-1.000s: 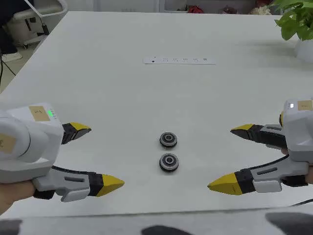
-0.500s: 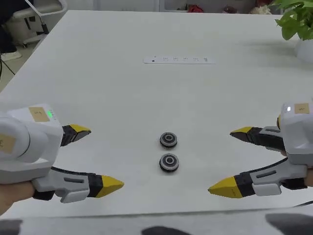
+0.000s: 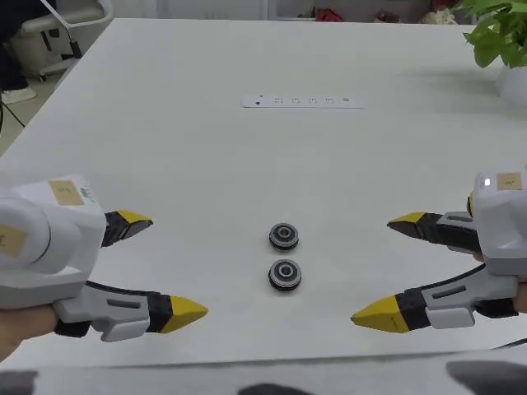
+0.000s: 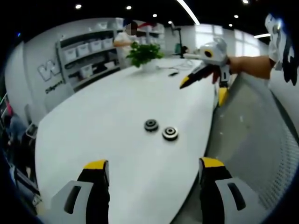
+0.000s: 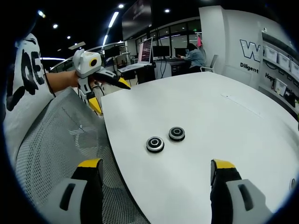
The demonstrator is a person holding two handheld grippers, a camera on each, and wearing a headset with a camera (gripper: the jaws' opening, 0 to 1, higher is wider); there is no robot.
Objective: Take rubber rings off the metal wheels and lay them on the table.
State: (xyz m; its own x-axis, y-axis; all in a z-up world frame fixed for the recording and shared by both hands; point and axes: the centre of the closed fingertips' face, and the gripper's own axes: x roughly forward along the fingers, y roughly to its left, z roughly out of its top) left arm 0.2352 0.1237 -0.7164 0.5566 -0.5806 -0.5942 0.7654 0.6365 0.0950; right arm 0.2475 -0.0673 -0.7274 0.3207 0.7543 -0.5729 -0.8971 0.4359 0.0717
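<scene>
Two small metal wheels with black rubber rings lie flat on the white table, one [image 3: 284,235] just beyond the other [image 3: 285,274]. In the left gripper view they sit ahead as a far wheel [image 4: 151,124] and a near wheel [image 4: 170,133]; the right gripper view has the near wheel [image 5: 155,144] and far wheel [image 5: 176,134]. My left gripper [image 3: 165,265] hovers open at the left, well apart from them. My right gripper [image 3: 394,267] is open at the right, equally far off. Nothing sits between either pair of yellow-tipped jaws.
A white power strip [image 3: 301,101] lies across the table's middle, farther back. A potted green plant [image 3: 501,37] stands at the far right corner. The table's front edge [image 3: 263,362] runs just below both grippers. A mesh chair back [image 5: 70,144] is beside the table.
The right gripper has dropped slightly lower and nearer the front edge. The left gripper and both wheels stay where they were.
</scene>
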